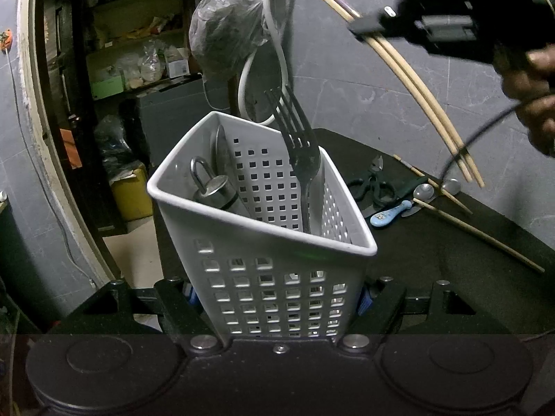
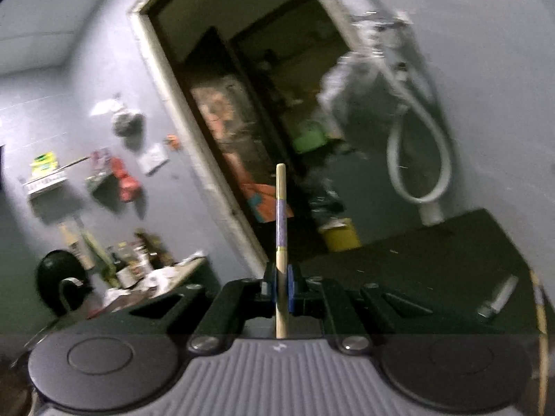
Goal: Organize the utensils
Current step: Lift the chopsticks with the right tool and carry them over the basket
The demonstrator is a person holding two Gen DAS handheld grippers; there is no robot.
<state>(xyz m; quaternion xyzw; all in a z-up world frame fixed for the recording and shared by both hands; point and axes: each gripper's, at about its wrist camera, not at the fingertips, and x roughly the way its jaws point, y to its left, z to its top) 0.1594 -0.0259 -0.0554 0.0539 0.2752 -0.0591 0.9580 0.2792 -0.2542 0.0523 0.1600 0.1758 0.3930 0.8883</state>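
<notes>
I had the chopsticks pinched in my right gripper, held high above the table, long ends hanging free. My left gripper was clamped across the caddy, tilted, fork already inside. I judged the thin sticks could swivel in the pads, catch the rim or fork, and spill out.

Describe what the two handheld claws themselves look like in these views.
Both are black, angular two-finger units. The left claw carries blue pads inside its fingers, silver screws and a dark smooth base with two round discs. The right claw has matching blue pads and a grey ribbed base; from outside, a thin black cable trails from it.
</notes>
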